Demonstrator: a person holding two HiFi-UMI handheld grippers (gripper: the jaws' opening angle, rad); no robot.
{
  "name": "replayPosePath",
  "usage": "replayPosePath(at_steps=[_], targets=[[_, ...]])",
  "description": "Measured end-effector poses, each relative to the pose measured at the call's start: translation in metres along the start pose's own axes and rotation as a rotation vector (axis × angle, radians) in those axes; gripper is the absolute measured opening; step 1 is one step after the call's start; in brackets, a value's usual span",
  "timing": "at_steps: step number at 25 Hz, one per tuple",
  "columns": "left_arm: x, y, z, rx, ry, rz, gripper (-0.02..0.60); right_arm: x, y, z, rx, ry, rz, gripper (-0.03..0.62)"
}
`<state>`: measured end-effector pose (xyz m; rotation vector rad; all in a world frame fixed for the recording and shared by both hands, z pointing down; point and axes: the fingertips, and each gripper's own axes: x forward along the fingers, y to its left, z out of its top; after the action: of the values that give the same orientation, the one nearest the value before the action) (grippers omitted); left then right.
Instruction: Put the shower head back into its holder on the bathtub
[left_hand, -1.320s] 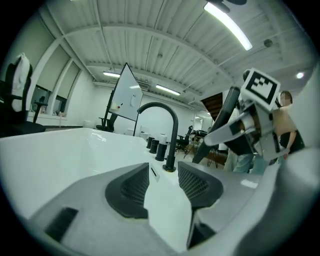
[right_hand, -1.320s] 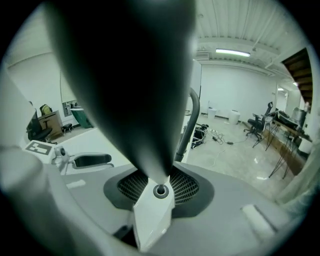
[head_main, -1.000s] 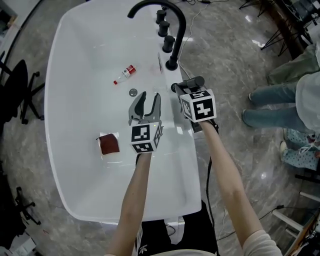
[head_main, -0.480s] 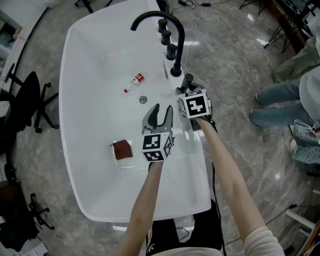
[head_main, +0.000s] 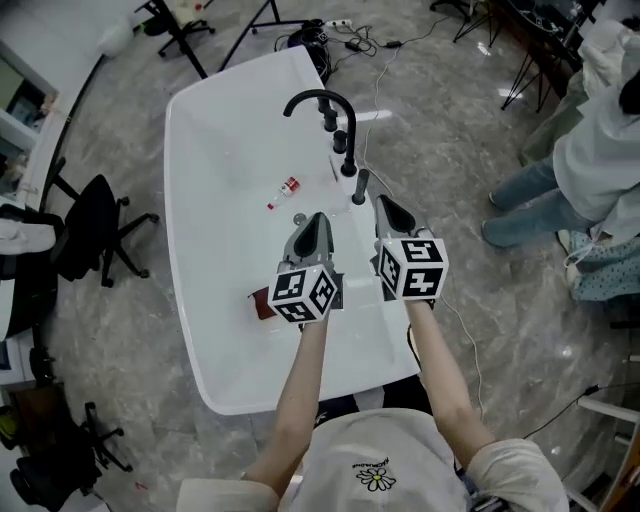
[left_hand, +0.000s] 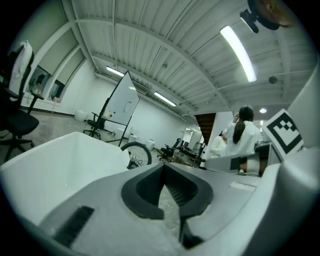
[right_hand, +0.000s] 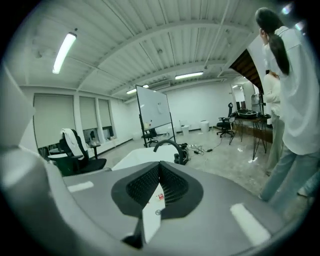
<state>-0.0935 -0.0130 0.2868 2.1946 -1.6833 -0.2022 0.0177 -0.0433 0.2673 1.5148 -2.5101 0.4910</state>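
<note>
The black shower head (head_main: 361, 186) stands upright on the right rim of the white bathtub (head_main: 190, 180), just in front of the black knobs (head_main: 341, 141) and the arched faucet (head_main: 322, 101). Neither gripper touches it. My left gripper (head_main: 314, 222) hangs high over the tub's middle, jaws shut with nothing between them. My right gripper (head_main: 384, 205) hovers above the rim close behind the shower head, also shut and empty. The left gripper view shows shut pads (left_hand: 163, 169) and the tub wall (left_hand: 60, 155). In the right gripper view, the faucet (right_hand: 168, 145) lies beyond the shut pads (right_hand: 159, 166).
A small bottle (head_main: 286, 189) and the drain (head_main: 298, 218) lie on the tub floor; a red-brown block (head_main: 262, 304) peeks from under the left gripper's cube. People (head_main: 590, 150) stand at the right. An office chair (head_main: 92, 240) is at the left, stands and cables beyond the tub.
Both grippers have risen well above the tub and gone from open to shut. The right gripper has come away from the shower head, which stays at the rim.
</note>
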Motion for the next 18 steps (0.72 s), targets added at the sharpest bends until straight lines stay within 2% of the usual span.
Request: replayPosePath(at_steps=[3,5,8,11,15,18], targets=[[-0.038,-0.034,0.022,0.058,-0.014,-0.052,0.000,-0.065,0.028,0.006,0.074,-0.058,0.037,0.002],[-0.055,-0.050,0.025,0.094,-0.013,-0.079,0.000,-0.093,0.043,0.000,0.087,-0.078,0.042,0.002],[-0.069,-0.064,0.025,0.116,-0.018,-0.098,0.000,-0.115,0.065,-0.005,-0.009,-0.094,0.053,0.002],[-0.084,-0.081,0.031,0.172,-0.022,-0.114,0.000,-0.134,0.080,0.001,-0.097,-0.117,0.078,0.002],[-0.107,-0.099,0.043,0.206,-0.060,-0.124,0.000,-0.162,0.086,0.008,-0.136,-0.136,0.131,0.002],[-0.120,-0.109,0.046,0.203,-0.104,-0.130,0.000,-0.179,0.084,0.008,-0.114,-0.149,0.167,0.002]])
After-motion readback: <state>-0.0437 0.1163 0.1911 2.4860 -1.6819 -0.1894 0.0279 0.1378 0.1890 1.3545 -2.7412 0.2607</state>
